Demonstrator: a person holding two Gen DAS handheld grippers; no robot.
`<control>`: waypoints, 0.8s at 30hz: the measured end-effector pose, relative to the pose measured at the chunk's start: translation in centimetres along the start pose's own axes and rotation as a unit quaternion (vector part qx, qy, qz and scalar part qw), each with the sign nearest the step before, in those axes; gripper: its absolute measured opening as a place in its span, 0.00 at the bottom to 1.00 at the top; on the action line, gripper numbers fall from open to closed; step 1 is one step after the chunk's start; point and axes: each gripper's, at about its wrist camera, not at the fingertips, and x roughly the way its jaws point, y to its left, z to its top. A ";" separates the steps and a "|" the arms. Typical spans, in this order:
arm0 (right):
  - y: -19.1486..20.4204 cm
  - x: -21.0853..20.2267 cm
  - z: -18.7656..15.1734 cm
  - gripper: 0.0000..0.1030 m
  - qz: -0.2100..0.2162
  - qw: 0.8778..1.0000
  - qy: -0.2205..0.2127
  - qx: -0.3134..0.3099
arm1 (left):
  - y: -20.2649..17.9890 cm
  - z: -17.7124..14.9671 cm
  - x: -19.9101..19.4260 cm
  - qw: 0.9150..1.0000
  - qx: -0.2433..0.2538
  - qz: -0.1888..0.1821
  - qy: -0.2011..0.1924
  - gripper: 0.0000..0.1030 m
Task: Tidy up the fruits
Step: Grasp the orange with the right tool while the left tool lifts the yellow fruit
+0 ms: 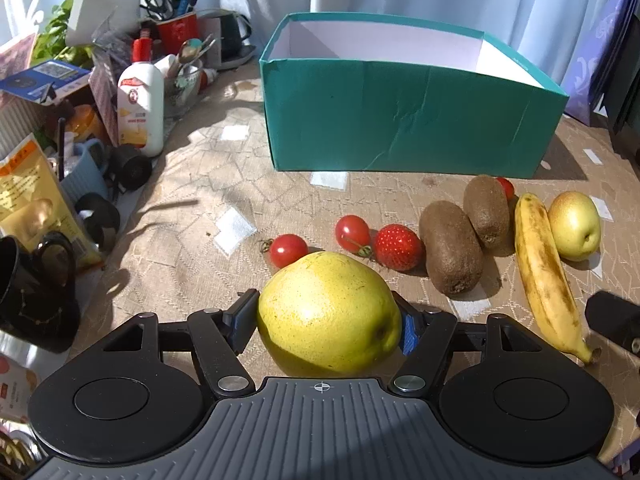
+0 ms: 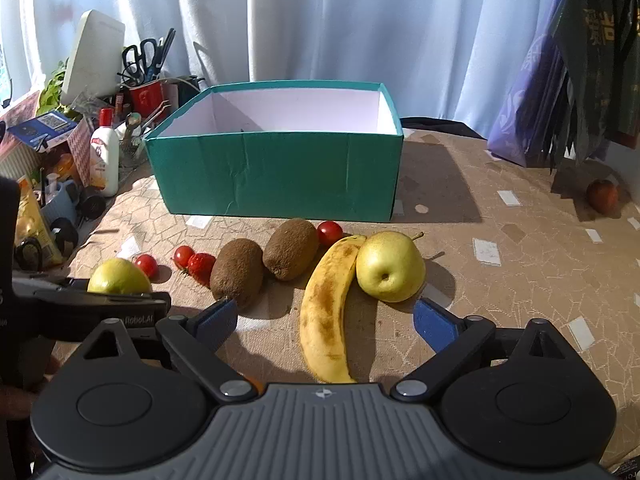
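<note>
At the far left the clutter on my table (image 1: pixel 192 184) is hard to read: a white bottle (image 1: pixel 141 110) with a red cap, a red cup of scissors (image 1: pixel 178 30) and dark mugs that run off the frame edge. My left tongs (image 1: pixel 326 322) are clenched on a big yellow-green pear (image 1: pixel 328 312); both pads press its sides, and its underside is hidden behind the tongs' body. From the right wrist view only the top of that pear shows above the left tongs' arm.

Next comes the row of fruit lying on the table in front of the teal box (image 1: pixel 400 116): two cherry tomatoes (image 1: pixel 288 249), a strawberry (image 1: pixel 398 247) touching the second tomato, then two brown, fuzzy kiwis (image 2: pixel 237 272) side by side. A third tomato (image 2: pixel 329 232) sits half hidden behind the farther kiwi. The box stands open with a white inside; its floor is out of sight behind the near wall.

Further right, my right tongs (image 2: pixel 326 326) are released, jaws wide, with the lower part of a brown-speckled banana (image 2: pixel 326 312) between them and untouched; its bottom end is cut off by the tongs' body. A smaller yellow pear (image 2: pixel 390 266) leans against the banana. At the far right a reddish round fruit (image 2: pixel 603 196) sits in shadow, too dim to name
</note>
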 end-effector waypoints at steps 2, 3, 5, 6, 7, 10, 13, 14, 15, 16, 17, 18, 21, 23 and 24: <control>0.3 -0.3 -0.5 0.82 0.020 1.000 0.007 -0.009 | 0.1 0.2 -0.2 1.000 -0.002 0.003 -0.004 0.70; 0.5 -0.4 -0.7 0.76 0.029 0.999 0.013 -0.015 | 0.2 0.3 -0.3 1.000 -0.001 0.005 -0.006 0.70; 0.9 -0.4 -1.2 0.67 0.051 0.998 0.026 -0.028 | 0.3 0.4 -0.6 1.000 -0.002 0.006 -0.008 0.70; 1.1 -0.2 -1.5 0.61 0.065 0.997 0.036 -0.032 | 0.4 0.4 -0.7 1.000 -0.003 0.005 -0.008 0.70; 1.4 0.0 -1.8 0.57 0.077 0.995 0.048 -0.036 | 0.4 0.4 -0.7 1.000 -0.003 0.007 -0.008 0.70; 2.2 0.8 -2.6 0.52 0.104 0.990 0.076 -0.048 | 0.5 0.3 -0.9 1.000 -0.003 0.006 -0.008 0.70; 2.9 1.5 -3.2 0.52 0.113 0.988 0.089 -0.059 | 0.4 0.1 -1.2 1.000 -0.002 0.004 -0.009 0.70; 3.0 1.7 -3.3 0.52 0.111 0.988 0.091 -0.062 | 0.4 0.1 -1.3 1.000 -0.002 0.003 -0.010 0.70; 3.2 1.8 -3.4 0.52 0.112 0.987 0.093 -0.064 | 0.4 0.1 -1.3 1.000 -0.003 0.003 -0.010 0.70; 3.2 2.0 -3.5 0.52 0.113 0.987 0.095 -0.065 | 0.3 0.1 -1.4 1.000 -0.003 0.004 -0.010 0.70; 3.2 2.2 -3.5 0.51 0.112 0.987 0.098 -0.064 | 0.3 0.1 -1.5 1.000 -0.003 0.004 -0.010 0.70; 3.2 2.3 -3.6 0.47 0.111 0.987 0.100 -0.064 | 0.3 0.1 -1.5 1.000 -0.005 0.003 -0.009 0.70; 2.9 2.8 -3.6 0.40 0.112 0.986 0.105 -0.060 | 0.2 0.2 -1.6 1.000 -0.004 0.005 -0.009 0.70; 2.7 3.1 -3.6 0.40 0.114 0.986 0.104 -0.060 | 0.2 0.3 -1.6 1.000 -0.004 0.004 -0.009 0.70; 2.6 3.1 -3.6 0.39 0.116 0.986 0.102 -0.062 | 0.1 0.3 -1.7 1.000 -0.003 0.003 -0.009 0.70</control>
